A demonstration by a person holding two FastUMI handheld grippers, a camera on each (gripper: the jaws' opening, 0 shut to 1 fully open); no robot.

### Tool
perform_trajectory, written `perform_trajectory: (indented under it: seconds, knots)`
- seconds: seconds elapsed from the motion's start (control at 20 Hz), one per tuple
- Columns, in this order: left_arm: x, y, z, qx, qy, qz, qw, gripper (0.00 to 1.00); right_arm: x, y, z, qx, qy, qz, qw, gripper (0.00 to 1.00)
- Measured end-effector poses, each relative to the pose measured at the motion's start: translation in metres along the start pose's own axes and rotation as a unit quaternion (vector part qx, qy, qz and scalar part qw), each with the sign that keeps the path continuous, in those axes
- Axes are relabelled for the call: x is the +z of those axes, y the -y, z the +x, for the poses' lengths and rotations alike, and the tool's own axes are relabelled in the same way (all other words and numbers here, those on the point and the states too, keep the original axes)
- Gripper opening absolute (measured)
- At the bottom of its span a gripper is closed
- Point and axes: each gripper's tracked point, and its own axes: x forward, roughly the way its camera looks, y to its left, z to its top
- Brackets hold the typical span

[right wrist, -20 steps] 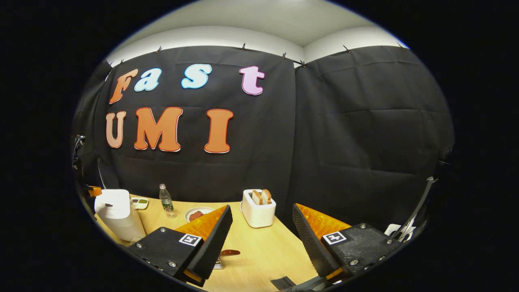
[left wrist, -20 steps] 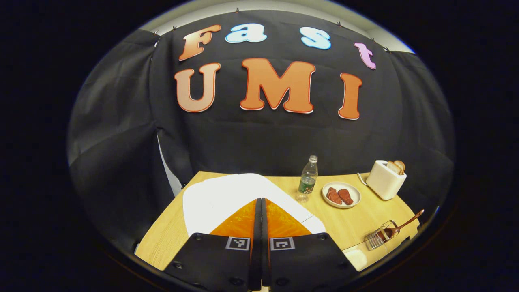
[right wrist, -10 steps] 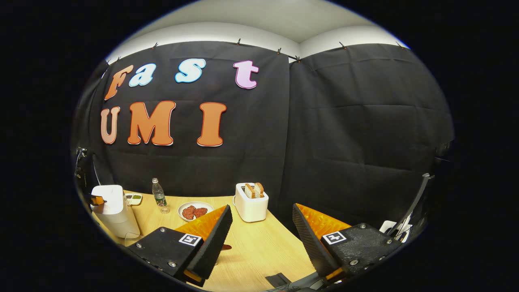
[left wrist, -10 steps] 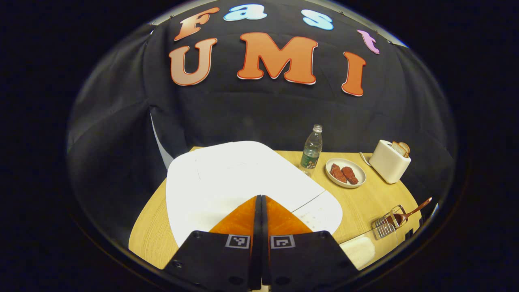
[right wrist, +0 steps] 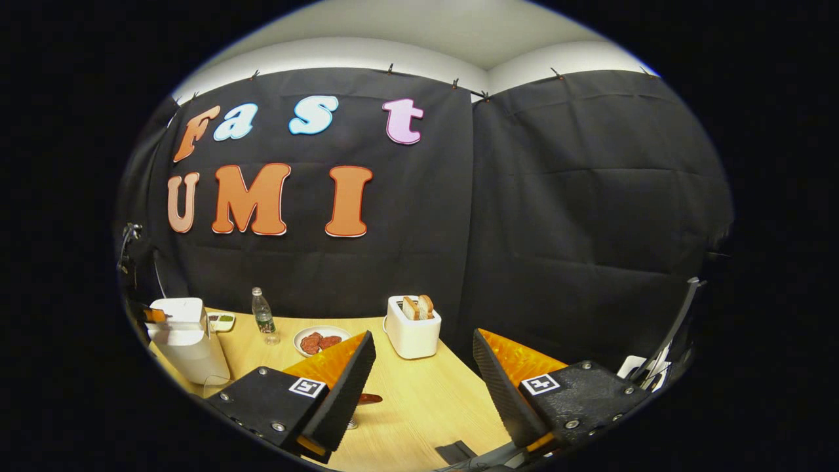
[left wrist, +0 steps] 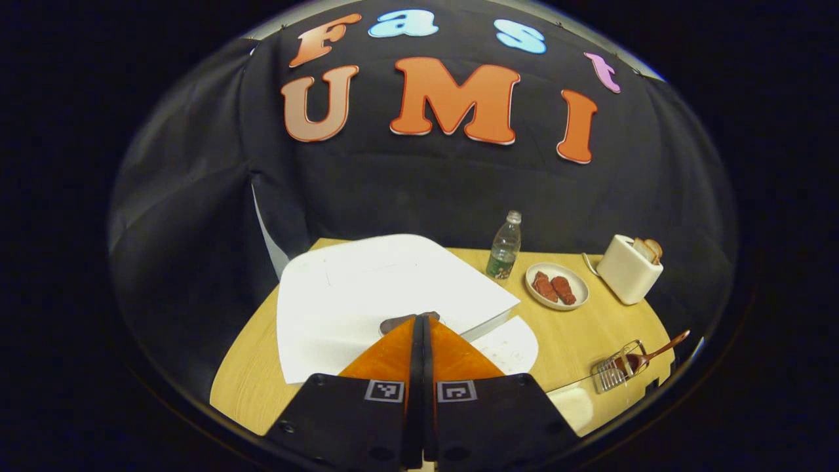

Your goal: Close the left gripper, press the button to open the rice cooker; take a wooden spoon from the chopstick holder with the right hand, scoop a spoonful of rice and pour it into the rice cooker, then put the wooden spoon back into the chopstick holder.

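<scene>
Rice cooker [left wrist: 367,288] smooth white plastic; table [left wrist: 590,328] matt light wood; chopstick holder [left wrist: 613,373] shiny wire metal.

The boxy white rice cooker [left wrist: 367,288] sits at the left end of the desk, its lid popped up a crack at the front so a dark gap shows above the flat white control panel [left wrist: 508,347]. Over on the right, the small wire chopstick holder [left wrist: 613,372] stands near the desk edge. The brown wooden spoon [left wrist: 655,351] sits in it, handle leaning out up and to the right.
</scene>
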Motion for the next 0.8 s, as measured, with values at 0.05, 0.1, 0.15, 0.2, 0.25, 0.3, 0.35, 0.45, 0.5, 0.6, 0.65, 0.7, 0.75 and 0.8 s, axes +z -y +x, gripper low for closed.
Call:
perform_trajectory:
  seconds: [0.05,0.1,0.15,0.2,0.25,0.3,0.35,0.45,0.5,0.6,0.65,0.7,0.75,0.8]
  knots:
    - [0.017,-0.002,-0.009,0.002,0.015,0.001,1.000,0.05,-0.001,-0.001,0.000,0.003,0.000,0.006,1.000,0.93]
    - [0.031,-0.002,-0.018,0.000,0.028,-0.006,1.000,0.05,-0.003,-0.003,0.001,0.005,-0.001,0.012,1.000,0.93]
    - [0.042,-0.002,-0.027,-0.004,0.037,-0.016,0.999,0.04,-0.005,-0.005,0.002,0.008,-0.001,0.018,1.000,0.93]
    - [0.053,-0.002,-0.037,-0.006,0.048,-0.027,0.998,0.04,-0.007,-0.007,0.002,0.012,-0.002,0.025,1.000,0.97]
    - [0.063,-0.005,-0.046,-0.005,0.057,-0.034,0.998,0.05,-0.009,-0.009,0.003,0.016,-0.002,0.032,0.999,0.97]
    - [0.071,-0.008,-0.054,-0.002,0.067,-0.038,0.997,0.05,-0.011,-0.012,0.004,0.023,-0.002,0.040,0.999,0.93]
    - [0.076,-0.011,-0.063,0.001,0.072,-0.041,0.997,0.04,-0.012,-0.017,0.005,0.030,0.001,0.047,0.998,0.93]
    - [0.086,-0.014,-0.080,0.003,0.084,-0.052,0.995,0.05,-0.019,-0.023,0.010,0.041,-0.002,0.063,0.997,0.97]
    - [0.091,-0.016,-0.087,0.004,0.091,-0.056,0.994,0.05,-0.025,-0.027,0.012,0.047,-0.007,0.072,0.996,0.93]
    - [0.098,-0.025,-0.098,0.015,0.103,-0.058,0.993,0.05,-0.037,-0.034,0.018,0.059,-0.020,0.095,0.993,0.93]
    - [0.101,-0.032,-0.104,0.024,0.110,-0.058,0.992,0.05,-0.044,-0.036,0.021,0.064,-0.029,0.108,0.992,0.93]
    - [0.103,-0.037,-0.110,0.034,0.115,-0.058,0.991,0.05,-0.053,-0.038,0.025,0.068,-0.039,0.123,0.989,0.93]
    - [0.105,-0.045,-0.117,0.046,0.120,-0.058,0.990,0.05,-0.062,-0.041,0.029,0.072,-0.050,0.139,0.986,0.93]
    - [0.105,-0.050,-0.120,0.057,0.124,-0.056,0.989,0.05,-0.072,-0.045,0.032,0.077,-0.062,0.154,0.983,0.93]
